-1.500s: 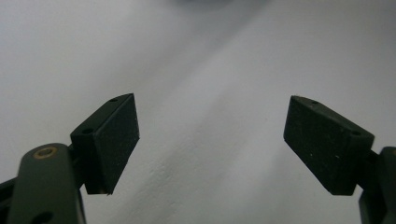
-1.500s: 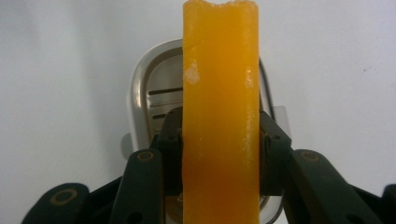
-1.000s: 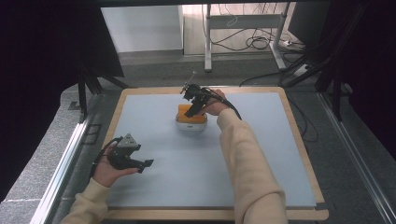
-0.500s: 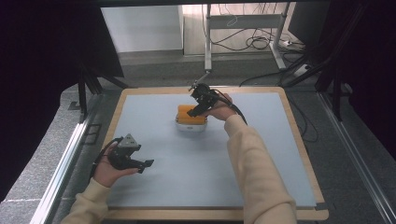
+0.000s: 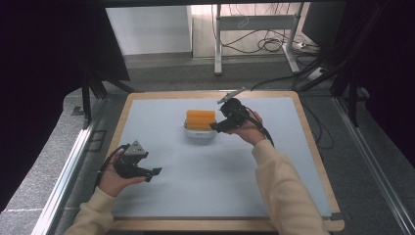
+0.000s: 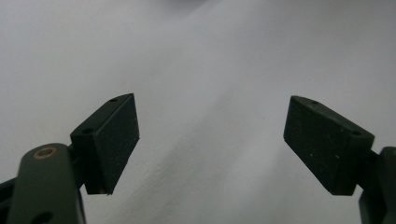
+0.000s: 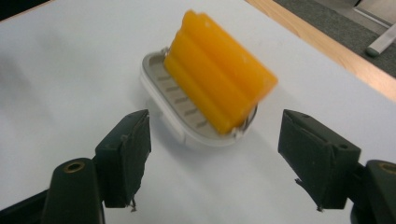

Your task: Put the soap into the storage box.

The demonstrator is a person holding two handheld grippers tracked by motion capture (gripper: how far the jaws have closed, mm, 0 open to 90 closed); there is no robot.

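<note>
The orange ridged bar [image 7: 218, 88] – likely firm, slick soap – is best pinched across its long flanks; the right gripper [image 7: 212, 156] fingers, just widening, are spread empty, the left gripper [image 6: 210, 144] likewise.

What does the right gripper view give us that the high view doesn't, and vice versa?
Right gripper view alone: the ridged floor of the white dish, the lengthwise grooves along the orange block, and the block sitting tilted, one end over the rim. The right gripper's jaws have just been opening; nothing is between them.

High view alone: the left gripper near the table's left edge, well apart from the dish, both sleeves, and the floor and cables beyond.

Both: block on dish, right gripper beside it, pale tabletop with wooden edging.
</note>
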